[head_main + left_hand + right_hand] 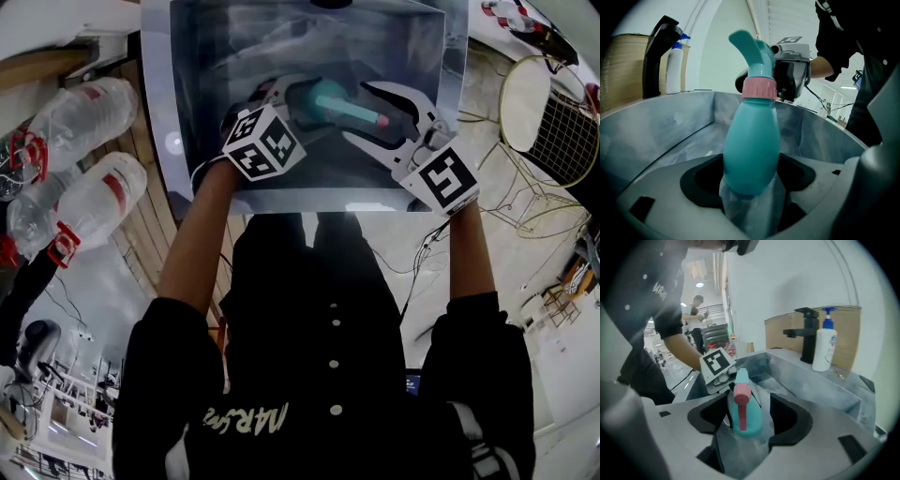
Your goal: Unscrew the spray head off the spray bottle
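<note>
Teal plastic marks the spray bottle (323, 101), which hangs in the air over a steel sink (187, 112) at 12 o'clock in the head view. It lies nearly level there, its base toward 9 o'clock and its spray head (361, 112) toward 3 o'clock.

The left gripper (286, 103) is clenched on the bottle's rounded lower body. In the left gripper view the teal body fills the gap between the pads, with a pink collar (759, 88) and the curved head rising above it toward 12 o'clock.

The right gripper (364, 114) sits at the head end with its jaws spread wide. In the right gripper view the spray head, with a pink front piece (742, 404), stands between the two pads, and a gap shows on each side, so nothing is squeezed there.

At 2 o'clock in the right gripper view, a black faucet (806, 336) and a white pump bottle (824, 347) stand side by side on the sink's far edge. Two clear plastic bottles (89, 117) lie at 9 o'clock in the head view, beside the sink.
</note>
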`<state>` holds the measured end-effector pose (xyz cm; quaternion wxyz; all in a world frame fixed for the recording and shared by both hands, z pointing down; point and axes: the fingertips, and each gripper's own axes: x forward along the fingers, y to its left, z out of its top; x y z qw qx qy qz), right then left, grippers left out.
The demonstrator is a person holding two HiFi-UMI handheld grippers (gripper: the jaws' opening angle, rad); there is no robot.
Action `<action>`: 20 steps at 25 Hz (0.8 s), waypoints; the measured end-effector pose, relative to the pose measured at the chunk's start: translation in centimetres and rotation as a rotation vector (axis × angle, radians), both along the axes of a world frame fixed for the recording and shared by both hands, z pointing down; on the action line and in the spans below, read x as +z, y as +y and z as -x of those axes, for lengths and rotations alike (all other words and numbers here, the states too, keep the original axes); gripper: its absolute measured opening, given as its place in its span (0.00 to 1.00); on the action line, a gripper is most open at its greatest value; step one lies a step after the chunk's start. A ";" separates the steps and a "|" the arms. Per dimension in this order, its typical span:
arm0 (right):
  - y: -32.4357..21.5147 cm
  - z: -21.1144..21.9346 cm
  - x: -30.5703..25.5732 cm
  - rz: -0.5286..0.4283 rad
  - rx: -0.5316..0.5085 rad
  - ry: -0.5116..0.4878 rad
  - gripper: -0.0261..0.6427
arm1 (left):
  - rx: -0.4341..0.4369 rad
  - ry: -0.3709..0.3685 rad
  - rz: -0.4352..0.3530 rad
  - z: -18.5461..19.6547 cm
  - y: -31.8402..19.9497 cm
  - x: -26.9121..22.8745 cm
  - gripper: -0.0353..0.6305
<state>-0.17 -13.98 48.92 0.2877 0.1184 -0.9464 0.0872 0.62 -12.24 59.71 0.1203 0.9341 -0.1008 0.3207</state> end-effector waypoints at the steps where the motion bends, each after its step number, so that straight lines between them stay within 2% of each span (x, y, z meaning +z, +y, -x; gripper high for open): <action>1: -0.3 -0.5 -0.4 0.000 0.076 -0.018 0.49 | -0.001 0.000 0.000 0.0 0.0 0.0 0.61; 5: -0.1 -2.5 -4.0 0.027 0.469 -0.172 0.48 | 0.000 0.002 0.000 0.0 0.0 0.0 0.61; 7: 1.2 -3.0 -5.9 0.083 0.608 -0.297 0.31 | -0.001 0.005 -0.001 -0.1 0.0 0.0 0.61; 8: 2.0 -3.0 -6.2 0.124 0.645 -0.345 0.26 | -0.003 0.008 -0.002 -0.1 0.0 0.0 0.61; 10: 3.2 -2.4 -5.5 0.180 0.678 -0.343 0.25 | -0.007 0.009 -0.005 -0.1 -0.1 0.0 0.61; 13: 3.5 -1.8 -4.3 0.132 0.717 -0.218 0.26 | -0.006 0.006 -0.006 -0.1 0.1 0.0 0.61; 15: 3.7 -1.7 -3.9 0.117 0.740 -0.184 0.30 | -0.006 0.006 -0.005 -0.2 0.2 0.0 0.61; 17: 3.6 -1.3 -3.0 0.116 0.732 -0.160 0.40 | -0.005 0.004 -0.005 -0.1 0.2 0.1 0.61; 20: 2.6 -1.2 -1.4 0.098 0.706 -0.113 0.43 | -0.005 0.002 -0.003 -0.3 0.1 0.0 0.61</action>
